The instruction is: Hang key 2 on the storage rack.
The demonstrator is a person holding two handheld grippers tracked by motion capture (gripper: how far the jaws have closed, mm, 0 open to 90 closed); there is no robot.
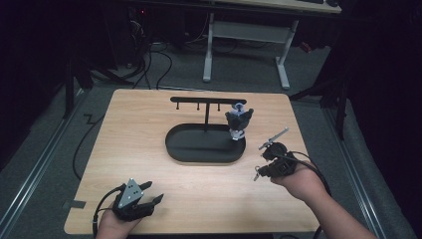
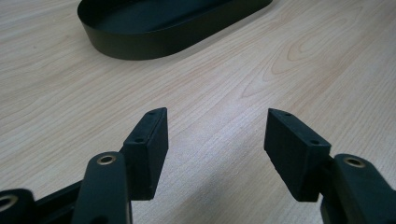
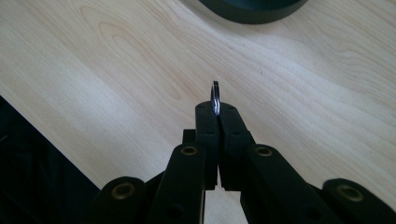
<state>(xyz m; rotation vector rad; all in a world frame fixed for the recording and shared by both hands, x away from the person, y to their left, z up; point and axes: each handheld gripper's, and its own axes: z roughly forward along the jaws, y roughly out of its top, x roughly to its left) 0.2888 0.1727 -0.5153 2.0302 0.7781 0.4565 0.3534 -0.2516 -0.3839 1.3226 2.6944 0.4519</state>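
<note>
Your right gripper (image 3: 216, 112) pinches a thin metal ring (image 3: 215, 95) edge-on at its tips, the black stand (image 1: 206, 107) with its hooks lying ahead and left beyond the oval tray (image 1: 176, 149), while your farther left gripper (image 2: 215, 135) gapes wide, empty.

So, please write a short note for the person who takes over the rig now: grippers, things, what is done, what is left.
Right gripper: shut on a thin metal ring, held above the table, right of the black tray.
Left gripper: open, holds nothing, low at the near left edge.
Hook stand rises from the tray; a small figure hangs at its right end.
Done: ring picked up.
Left: probably hang it on a free hook.
</note>
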